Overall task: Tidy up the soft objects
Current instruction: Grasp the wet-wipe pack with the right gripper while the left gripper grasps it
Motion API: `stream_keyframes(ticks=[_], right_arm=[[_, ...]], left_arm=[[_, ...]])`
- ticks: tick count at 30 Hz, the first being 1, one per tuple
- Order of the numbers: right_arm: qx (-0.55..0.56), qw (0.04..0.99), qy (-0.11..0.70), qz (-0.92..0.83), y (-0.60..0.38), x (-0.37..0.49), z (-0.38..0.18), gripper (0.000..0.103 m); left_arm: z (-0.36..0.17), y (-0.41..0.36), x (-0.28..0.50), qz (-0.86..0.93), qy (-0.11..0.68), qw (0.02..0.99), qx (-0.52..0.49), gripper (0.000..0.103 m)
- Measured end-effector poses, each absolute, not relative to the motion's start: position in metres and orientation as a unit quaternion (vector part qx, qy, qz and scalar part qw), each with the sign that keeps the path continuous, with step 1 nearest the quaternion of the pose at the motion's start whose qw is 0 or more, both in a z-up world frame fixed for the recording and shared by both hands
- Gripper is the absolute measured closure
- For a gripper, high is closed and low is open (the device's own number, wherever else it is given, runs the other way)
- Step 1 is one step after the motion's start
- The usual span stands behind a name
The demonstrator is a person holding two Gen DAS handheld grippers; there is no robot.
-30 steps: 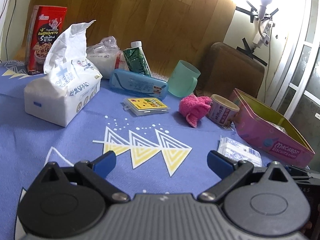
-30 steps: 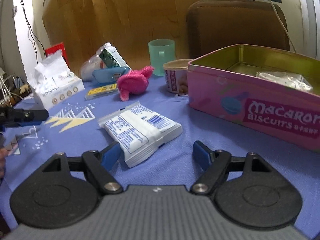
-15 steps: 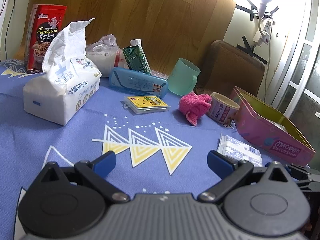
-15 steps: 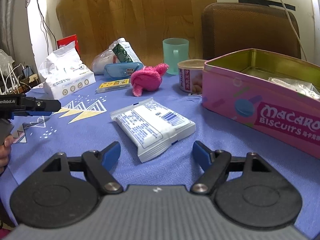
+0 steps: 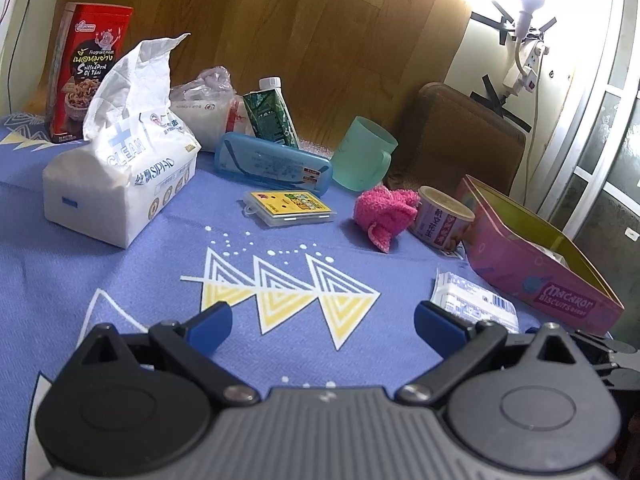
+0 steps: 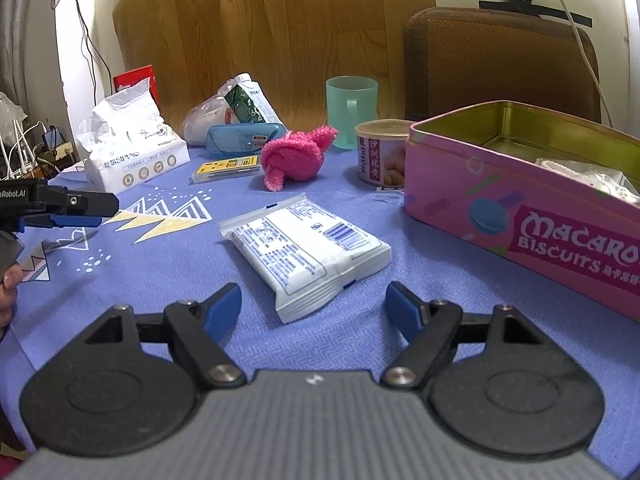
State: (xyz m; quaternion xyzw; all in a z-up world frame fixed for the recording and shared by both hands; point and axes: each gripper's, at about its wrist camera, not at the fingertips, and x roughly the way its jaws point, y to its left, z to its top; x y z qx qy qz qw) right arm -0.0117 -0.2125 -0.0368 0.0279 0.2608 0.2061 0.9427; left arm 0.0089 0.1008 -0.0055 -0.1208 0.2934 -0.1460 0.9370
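My right gripper (image 6: pixel 313 306), jaws spread and empty, is backing slightly off the white tissue pack (image 6: pixel 306 246), so I'm lining up its pickup.

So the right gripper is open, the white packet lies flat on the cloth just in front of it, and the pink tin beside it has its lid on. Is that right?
Not quite: the pink tin has no lid on; it stands open, as the right wrist view shows. The rest holds: the right gripper is open, and the white packet lies flat on the cloth just in front of it.
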Motion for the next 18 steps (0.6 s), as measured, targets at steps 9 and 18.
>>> stream_keyframes(ticks=[9, 18], right_arm=[[0.024, 0.943, 0.26, 0.207, -0.213, -0.012, -0.037, 0.023], [0.019, 0.942, 0.258, 0.212, -0.212, -0.013, -0.037, 0.023]], left_arm=[[-0.005, 0.094, 0.024, -0.17, 0.314, 0.924, -0.139, 0.002], [0.007, 0.031, 0.046, -0.228, 0.317, 0.917, -0.087, 0.002]])
